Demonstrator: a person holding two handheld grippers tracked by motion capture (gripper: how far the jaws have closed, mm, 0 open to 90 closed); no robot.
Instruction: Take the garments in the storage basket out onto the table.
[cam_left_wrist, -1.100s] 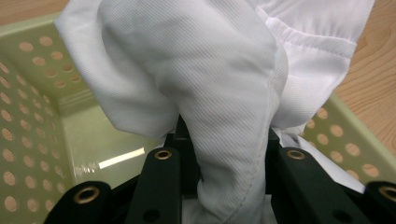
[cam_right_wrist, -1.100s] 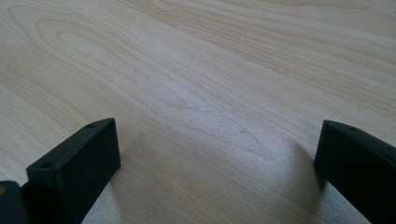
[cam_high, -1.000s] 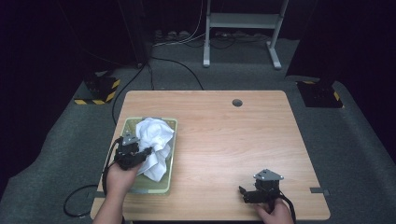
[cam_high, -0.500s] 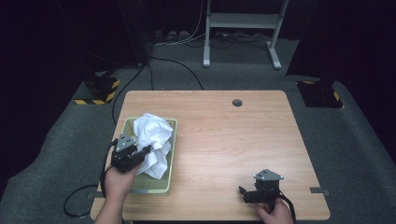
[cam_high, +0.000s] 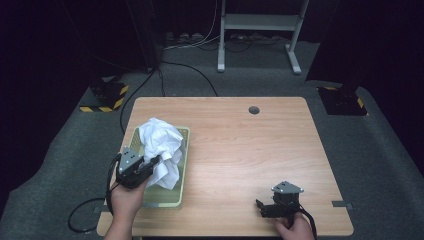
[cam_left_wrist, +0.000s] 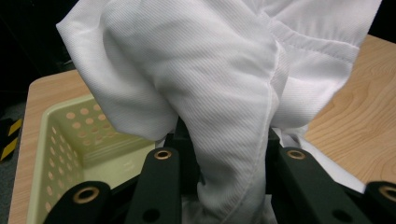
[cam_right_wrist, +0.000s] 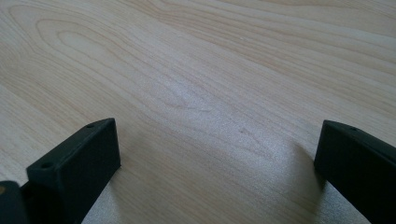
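The high view is lit from above onto the wooden table (cam_high: 240, 150), which glows warm and evenly bright, while the floor beyond fades to near black toward twelve o'clock. The picture is soft, with fine detail smeared. The white cloth (cam_high: 161, 150) is the brightest spot and loses some fold detail to glare. In the left gripper view the cloth (cam_left_wrist: 224, 93) is sharp enough to show its weave, with grey shadow in its folds. In the right gripper view a pale sheen lies on the table (cam_right_wrist: 201, 93) at centre, and soft shadows spread beside the black jaws at five and seven o'clock.
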